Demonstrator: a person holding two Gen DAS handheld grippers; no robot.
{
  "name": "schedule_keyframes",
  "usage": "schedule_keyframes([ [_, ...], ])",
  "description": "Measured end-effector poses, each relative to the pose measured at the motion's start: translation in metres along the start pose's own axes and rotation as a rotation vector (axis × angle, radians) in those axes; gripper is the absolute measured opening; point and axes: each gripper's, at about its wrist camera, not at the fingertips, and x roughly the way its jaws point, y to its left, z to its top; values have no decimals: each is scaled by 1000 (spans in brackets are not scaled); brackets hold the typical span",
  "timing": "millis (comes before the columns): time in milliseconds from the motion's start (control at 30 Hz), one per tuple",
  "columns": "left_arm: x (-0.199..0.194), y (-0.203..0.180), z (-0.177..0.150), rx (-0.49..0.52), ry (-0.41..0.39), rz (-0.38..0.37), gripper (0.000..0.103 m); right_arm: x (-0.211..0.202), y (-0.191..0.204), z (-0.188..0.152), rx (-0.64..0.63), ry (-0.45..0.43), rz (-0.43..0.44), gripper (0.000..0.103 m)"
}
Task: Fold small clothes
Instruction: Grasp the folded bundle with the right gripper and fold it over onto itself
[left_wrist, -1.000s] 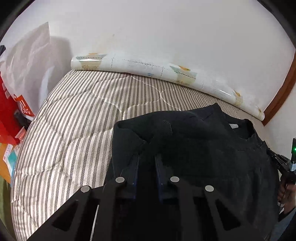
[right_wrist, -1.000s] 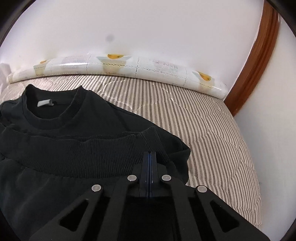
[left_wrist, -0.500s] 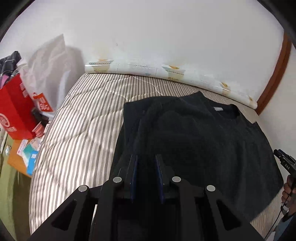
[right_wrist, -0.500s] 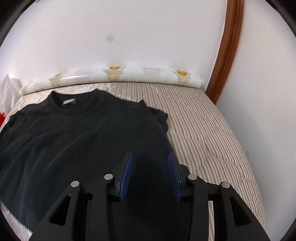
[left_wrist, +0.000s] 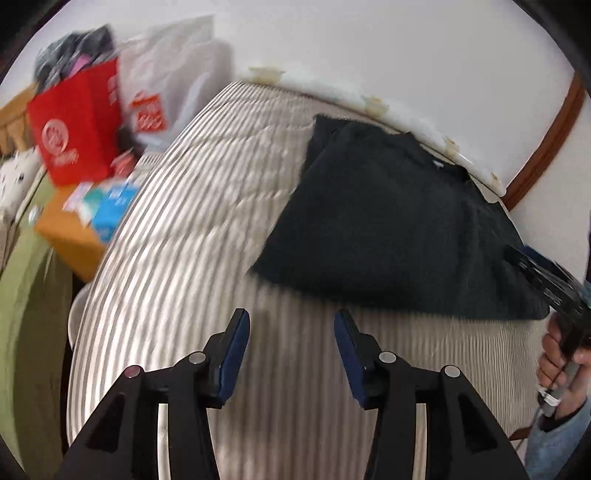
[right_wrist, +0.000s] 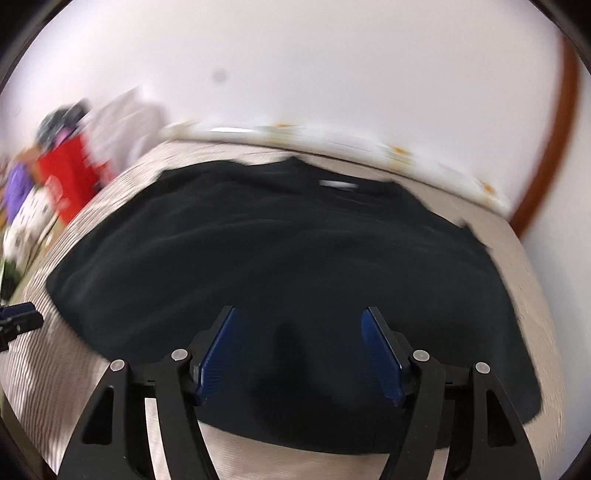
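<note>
- Writing first: white print on the red paper bag (left_wrist: 75, 122) beside the bed's left edge is a round logo with characters too blurred to read; the white neck label (right_wrist: 338, 183) inside the shirt's collar shows no legible text.
- Black folded sweatshirt (left_wrist: 391, 225) lies flat on the striped beige quilted mattress (left_wrist: 192, 229), toward its far right corner, collar near the rolled patterned sheet (left_wrist: 373, 105) along the wall.
- Left gripper (left_wrist: 291, 354) hangs over bare mattress near the front edge, blue-padded jaws wide apart, holding nothing, the sweatshirt's hem just beyond it.
- Right gripper (right_wrist: 299, 354) hovers over the sweatshirt's near hem, jaws spread wide, empty.
</note>
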Motion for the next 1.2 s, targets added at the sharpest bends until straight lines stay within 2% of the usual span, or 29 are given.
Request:
schedule_keyframes([
  [100, -11, 18, -23, -14, 33, -18, 45, -1, 57, 6, -65, -15, 46, 68],
  [133, -16, 23, -30, -10, 33, -23, 45, -6, 77, 8, -91, -30, 87, 68],
  [233, -37, 39, -45, -4, 2, -31, 56, -12, 122, 11, -174, -49, 160, 69],
  [333, -53, 54, -57, -27, -26, -65, 58, -6, 168, 7, -284, -36, 198, 70],
  [500, -63, 73, -67, -58, -44, -83, 60, 17, 216, -9, -395, 5, 186, 70],
  [600, -59, 81, -68, -89, -39, -100, 60, 25, 231, -15, -433, -18, 137, 72],
  [700, -52, 89, -66, -104, -31, -104, 60, 32, 235, -10, -405, -40, 131, 69],
  [733, -50, 89, -64, -108, -27, -105, 60, 37, 234, -7, -388, -39, 118, 53],
  [800, -47, 88, -63, -114, -23, -106, 60, 42, 231, -2, -373, -50, 76, 33],
  [833, -45, 87, -62, -114, -19, -107, 60, 40, 228, 0, -364, -53, 93, 27],
  [933, -39, 76, -56, -98, -9, -101, 60, 22, 212, 9, -300, -89, 130, 23],
  [1033, -34, 61, -49, -76, -7, -101, 60, -1, 183, 20, -216, -135, 130, 21],
  [1200, -24, 26, -34, -32, -3, -124, 60, -34, 115, 29, -75, -191, 113, 19],
])
